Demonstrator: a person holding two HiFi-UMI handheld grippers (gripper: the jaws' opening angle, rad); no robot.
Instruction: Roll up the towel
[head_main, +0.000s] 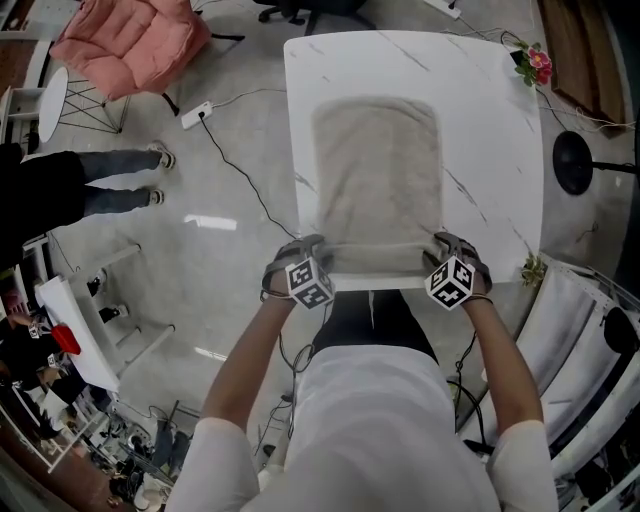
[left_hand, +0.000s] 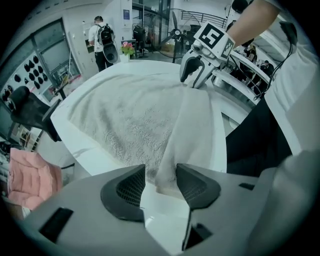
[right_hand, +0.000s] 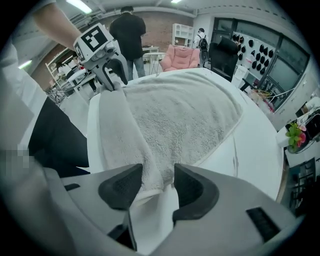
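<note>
Towel (head_main: 378, 170) lies flat along the middle of the table (head_main: 500, 120). Its near hem is turned over into a first narrow fold (head_main: 378, 258) just inside the table's near edge. In the head view the left gripper (head_main: 312, 250) stands at the fold's left end and the right gripper (head_main: 443, 250) at its right end. Both point steeply down at the table, level with each other.

In the left gripper view the jaws stand apart with the fold's end lying between them, and the pads do not seem to press it. The fold runs straight across the table to the other gripper, fairly even in thickness.

The right gripper view shows the same: jaws wide, the fold's end between them unpinched, bare table underneath.

I'd judge the step in hand is taking a hold for the next turn, with most of the towel not yet rolled. To do it well, both grippers should close on the fold at matching spots, low against the table. They should then turn it away from the near edge together, keeping it tight and parallel to that edge so the roll doesn't cone.
</note>
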